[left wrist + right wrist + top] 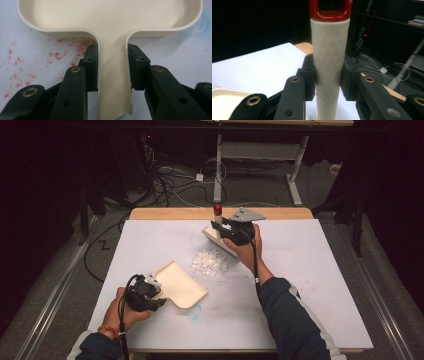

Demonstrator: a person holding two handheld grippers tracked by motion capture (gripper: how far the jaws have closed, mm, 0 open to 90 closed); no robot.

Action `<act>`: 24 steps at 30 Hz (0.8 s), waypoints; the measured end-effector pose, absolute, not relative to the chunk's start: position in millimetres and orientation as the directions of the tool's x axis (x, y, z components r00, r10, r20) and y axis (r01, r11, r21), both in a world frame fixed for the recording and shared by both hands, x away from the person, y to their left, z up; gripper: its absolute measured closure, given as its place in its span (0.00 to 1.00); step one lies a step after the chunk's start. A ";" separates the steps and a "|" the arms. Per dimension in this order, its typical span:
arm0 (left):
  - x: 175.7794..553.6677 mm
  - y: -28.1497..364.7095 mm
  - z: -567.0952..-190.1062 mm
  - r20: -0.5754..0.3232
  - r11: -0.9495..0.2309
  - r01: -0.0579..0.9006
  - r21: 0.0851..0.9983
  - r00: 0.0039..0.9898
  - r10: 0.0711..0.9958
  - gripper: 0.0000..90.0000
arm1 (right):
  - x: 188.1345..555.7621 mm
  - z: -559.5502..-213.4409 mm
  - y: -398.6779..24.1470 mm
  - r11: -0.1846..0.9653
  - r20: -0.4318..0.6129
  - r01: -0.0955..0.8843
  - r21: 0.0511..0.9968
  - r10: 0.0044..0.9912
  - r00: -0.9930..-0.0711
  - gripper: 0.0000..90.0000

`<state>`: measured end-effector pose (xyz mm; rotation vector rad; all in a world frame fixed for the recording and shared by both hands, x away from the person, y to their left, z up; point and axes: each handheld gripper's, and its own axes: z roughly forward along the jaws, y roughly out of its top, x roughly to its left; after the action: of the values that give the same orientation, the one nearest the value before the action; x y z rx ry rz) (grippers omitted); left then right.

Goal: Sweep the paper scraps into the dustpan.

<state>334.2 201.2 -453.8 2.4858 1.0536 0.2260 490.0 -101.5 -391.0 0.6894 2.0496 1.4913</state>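
Note:
A cream dustpan (180, 282) lies flat on the white table, left of centre. My left gripper (150, 295) is shut on its handle (112, 75); the black pads (91, 62) press both sides of it. My right gripper (226, 226) is shut on the white handle (329, 50) of a brush with a red end cap (218, 210), held at the table's far middle. The brush head (214, 236) hangs just above the table, behind a pile of white scraps (209, 262). The pile lies between the brush and the dustpan's open mouth.
The table top (310, 270) bears red speckles (17, 62) and a blue smear (195, 312) near the dustpan. A wooden strip (170, 213) runs along its far edge. Beyond it are floor cables (170, 185) and another table's legs (295, 175).

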 end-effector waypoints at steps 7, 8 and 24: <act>337.6 197.7 -456.2 -0.029 -0.612 0.655 0.444 0.693 0.720 0.71 | 476.8 -395.2 -95.7 0.223 -0.060 0.101 0.970 0.616 -0.786 0.77; 338.5 197.0 -456.0 -0.028 -0.614 0.655 0.441 0.693 0.720 0.71 | 474.9 -395.2 -95.0 0.222 -0.059 0.100 0.970 0.613 -0.788 0.77; 351.5 185.2 -458.5 -0.038 -0.608 0.663 0.437 0.689 0.723 0.71 | 449.7 -399.9 -75.3 0.197 -0.047 0.076 0.978 0.553 -0.832 0.77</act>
<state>351.5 185.2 -458.5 2.4808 1.0759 0.1976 449.7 -75.3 -399.9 0.5878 2.0894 1.6716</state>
